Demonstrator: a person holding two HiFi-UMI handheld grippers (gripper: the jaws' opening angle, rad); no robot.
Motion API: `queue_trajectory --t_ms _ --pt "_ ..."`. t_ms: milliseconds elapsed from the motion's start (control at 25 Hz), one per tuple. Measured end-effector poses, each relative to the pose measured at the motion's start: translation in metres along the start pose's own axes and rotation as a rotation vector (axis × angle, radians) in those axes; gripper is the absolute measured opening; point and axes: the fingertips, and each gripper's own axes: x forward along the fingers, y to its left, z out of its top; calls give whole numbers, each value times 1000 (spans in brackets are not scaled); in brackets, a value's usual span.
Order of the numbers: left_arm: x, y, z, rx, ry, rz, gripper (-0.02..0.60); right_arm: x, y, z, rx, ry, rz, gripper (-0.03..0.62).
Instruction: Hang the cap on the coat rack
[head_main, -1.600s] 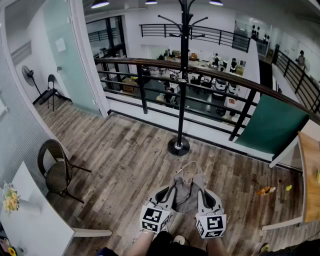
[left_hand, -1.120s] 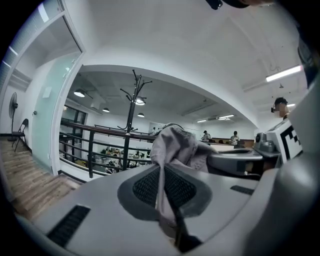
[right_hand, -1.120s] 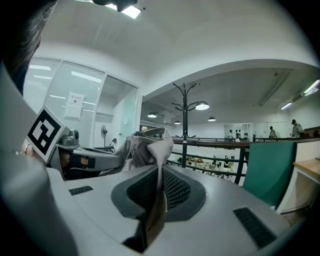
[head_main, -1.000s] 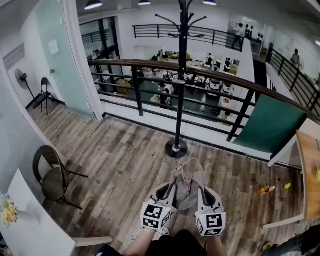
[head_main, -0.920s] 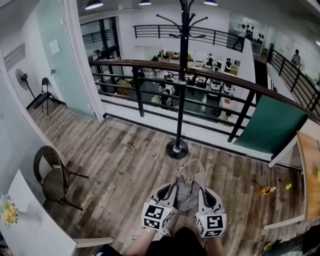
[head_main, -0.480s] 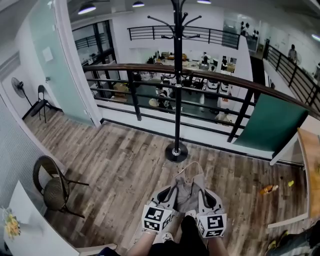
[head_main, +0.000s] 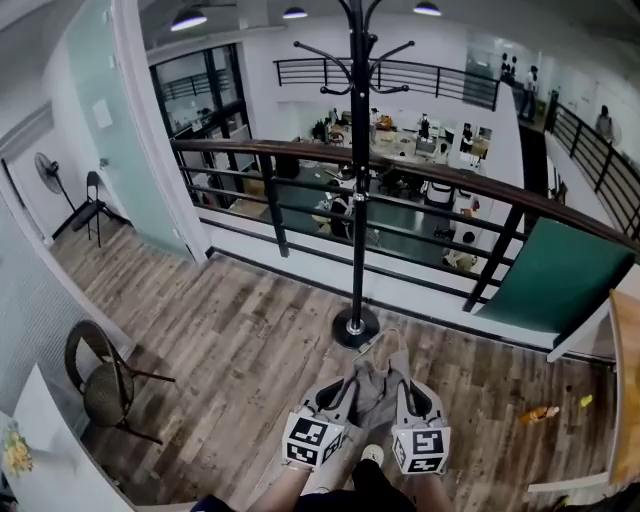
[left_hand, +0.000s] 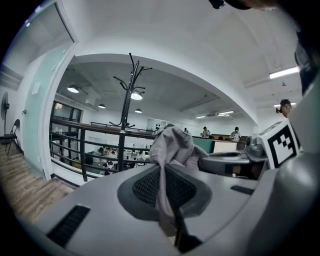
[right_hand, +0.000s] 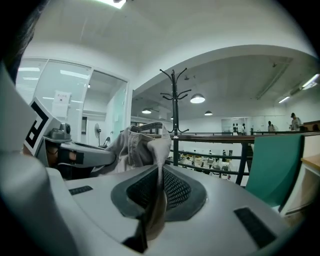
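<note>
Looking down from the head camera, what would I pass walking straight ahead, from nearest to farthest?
The left gripper and right gripper side by side, both shut on the cap → coat rack base → wooden-topped railing → far balcony railing.

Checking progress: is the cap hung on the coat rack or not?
Not hung: the left gripper and right gripper hold the cap short of the coat rack.

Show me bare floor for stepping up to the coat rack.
Bare wooden floor lies between the wicker chair and the coat rack. Right of it is tighter: green panel, table, floor litter.
</note>
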Motion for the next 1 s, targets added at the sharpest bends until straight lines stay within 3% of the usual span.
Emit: queue_trajectory --t_ms 480,1000 --pt "119 4 35 -13 -47 60 23 73 -101 31 -68 -58 63 32" --pt "166 14 35 -8 -13 46 23 104 -132 23 -37 -30 20 32"
